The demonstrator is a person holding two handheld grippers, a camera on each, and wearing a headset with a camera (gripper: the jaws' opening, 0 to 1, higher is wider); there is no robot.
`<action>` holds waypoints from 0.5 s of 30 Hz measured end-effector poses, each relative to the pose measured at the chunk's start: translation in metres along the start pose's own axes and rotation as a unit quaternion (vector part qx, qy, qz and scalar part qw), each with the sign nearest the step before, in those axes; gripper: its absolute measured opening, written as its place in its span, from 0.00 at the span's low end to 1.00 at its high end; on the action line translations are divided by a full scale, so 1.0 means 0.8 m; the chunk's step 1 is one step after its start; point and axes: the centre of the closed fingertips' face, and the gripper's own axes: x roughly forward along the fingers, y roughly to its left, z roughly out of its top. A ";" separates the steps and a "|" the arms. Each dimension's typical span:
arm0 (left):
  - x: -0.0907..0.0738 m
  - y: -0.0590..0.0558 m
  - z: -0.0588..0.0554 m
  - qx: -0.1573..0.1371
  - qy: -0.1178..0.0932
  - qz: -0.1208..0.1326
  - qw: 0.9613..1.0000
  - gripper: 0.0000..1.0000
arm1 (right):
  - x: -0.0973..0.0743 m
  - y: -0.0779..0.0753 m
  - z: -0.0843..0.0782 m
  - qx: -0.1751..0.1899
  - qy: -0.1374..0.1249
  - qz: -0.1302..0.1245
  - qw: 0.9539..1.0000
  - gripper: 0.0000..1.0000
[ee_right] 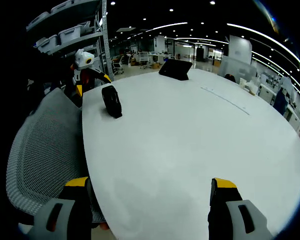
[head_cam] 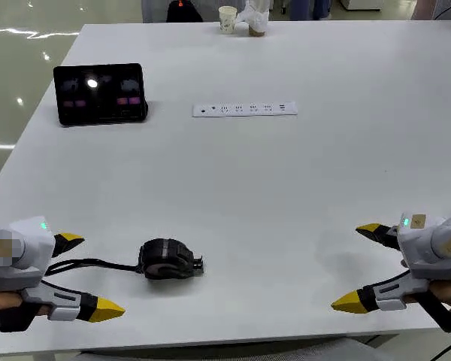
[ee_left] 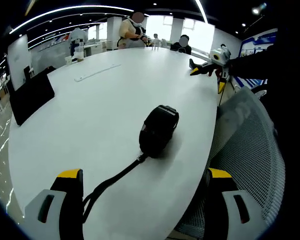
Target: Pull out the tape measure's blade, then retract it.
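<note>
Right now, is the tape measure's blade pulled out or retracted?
Retracted: no blade extends from the tape measure lying on the table.

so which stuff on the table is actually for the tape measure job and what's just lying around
For the job:
tape measure
its black strap
left gripper, open
right gripper, open

Just lying about:
tablet
power strip
paper cup
</note>
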 end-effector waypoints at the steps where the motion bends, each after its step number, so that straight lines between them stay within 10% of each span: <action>1: 0.002 0.000 -0.001 0.004 0.005 -0.004 1.000 0.99 | 0.001 0.000 0.001 0.002 0.000 0.001 1.000 0.99; 15: 0.026 -0.009 0.020 0.075 0.038 -0.040 0.996 0.99 | 0.046 0.016 0.025 -0.033 0.007 0.033 0.999 0.99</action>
